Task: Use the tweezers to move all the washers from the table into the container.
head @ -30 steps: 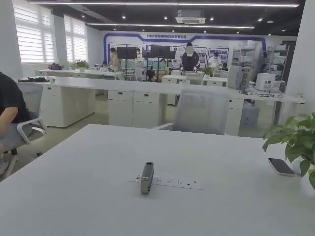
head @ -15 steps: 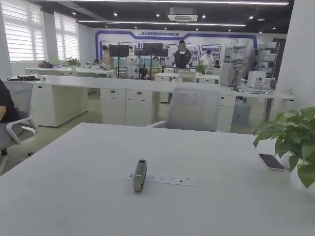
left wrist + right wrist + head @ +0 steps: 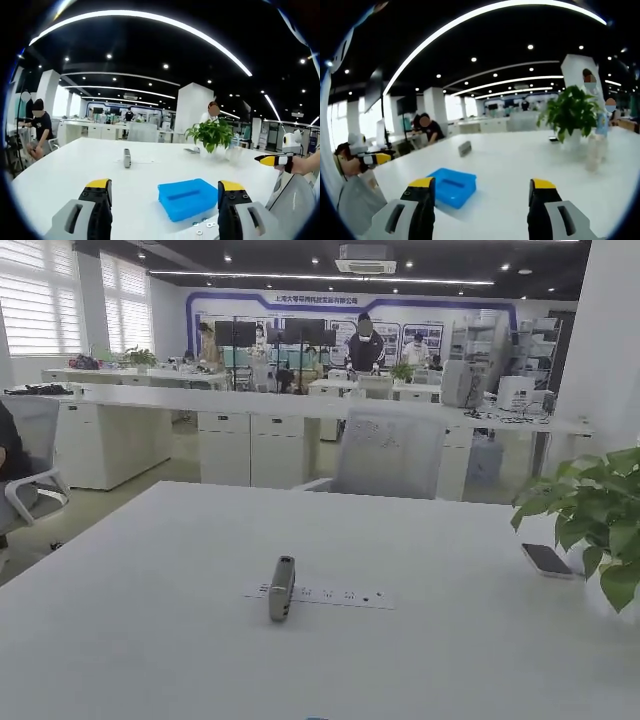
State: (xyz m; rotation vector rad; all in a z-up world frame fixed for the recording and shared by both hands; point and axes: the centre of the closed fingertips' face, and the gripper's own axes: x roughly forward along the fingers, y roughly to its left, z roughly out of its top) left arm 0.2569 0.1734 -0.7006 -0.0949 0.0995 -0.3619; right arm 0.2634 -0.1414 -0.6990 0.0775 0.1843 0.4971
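Lying across the power strip [image 3: 335,596] as before, the grey device [image 3: 282,587] is unmoved; wall lettering [image 3: 318,300] is too small to read. Left gripper [image 3: 164,186] and right gripper [image 3: 482,183] gape wide, empty. Washers [image 3: 210,225] lie on the table [image 3: 65,175] beside the blue container [image 3: 187,197].

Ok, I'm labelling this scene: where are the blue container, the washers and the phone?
blue container [image 3: 189,197]: left gripper view, middle of its top face.
washers [image 3: 210,225]: left gripper view, one ring of the cluster.
phone [image 3: 547,560]: head view, middle of its dark screen.
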